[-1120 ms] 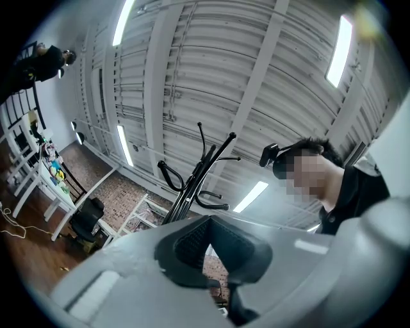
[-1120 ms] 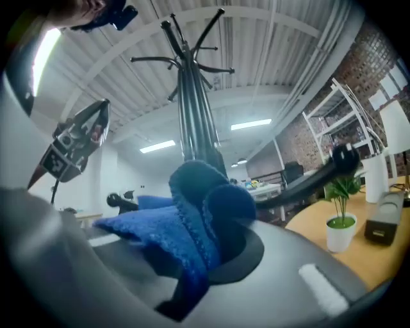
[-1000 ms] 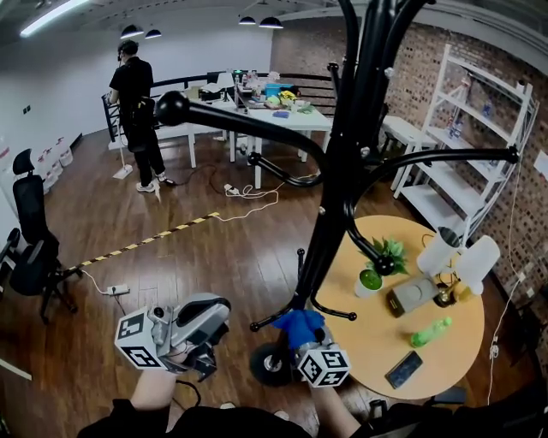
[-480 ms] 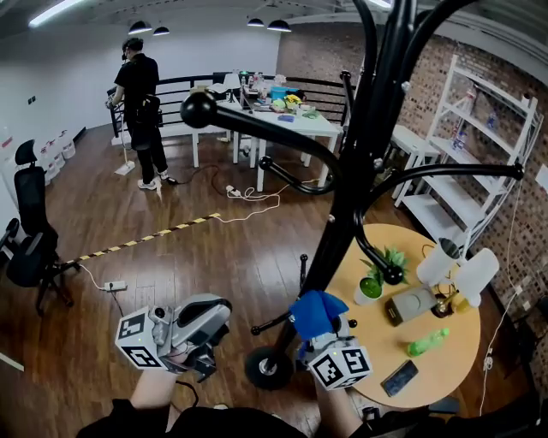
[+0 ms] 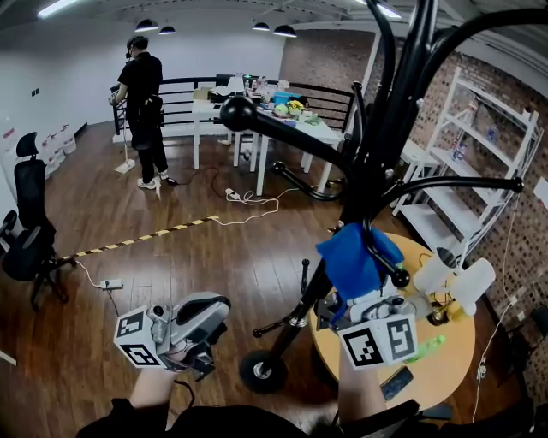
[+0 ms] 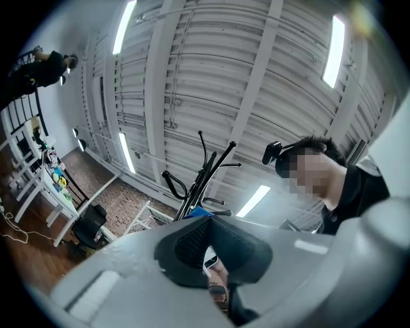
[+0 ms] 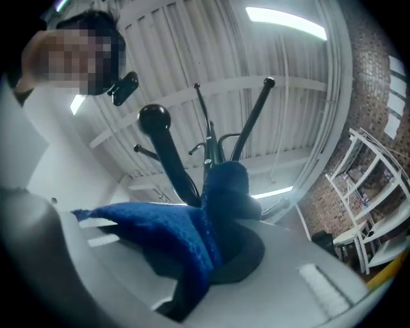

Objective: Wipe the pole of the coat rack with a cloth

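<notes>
Right gripper (image 5: 349, 292): clamped on the blue cloth (image 5: 355, 257), which lies against the coat rack's black pole (image 5: 390, 120).
Left gripper (image 5: 204, 323): jaws pressed together, empty, near left.
Surface: dark wood floor (image 5: 197, 257), striped tape (image 5: 145, 239).
Room: round table (image 5: 445, 359) right; brick wall (image 5: 321, 56) far.

There were two grippers, the left gripper (image 5: 210, 315) and the right gripper (image 5: 347, 299), one blue cloth (image 5: 351, 261), and one black coat rack (image 5: 368, 184) with one pole (image 5: 401, 81). The room held one round table (image 5: 454, 342), one white shelf unit (image 5: 492, 162), one black office chair (image 5: 30, 231), one person (image 5: 141, 94) standing at the back, and four pendant lamps (image 5: 145, 26) overhead. On the round table were one green bottle (image 5: 426, 346) and two white cylinders (image 5: 435, 272).
</notes>
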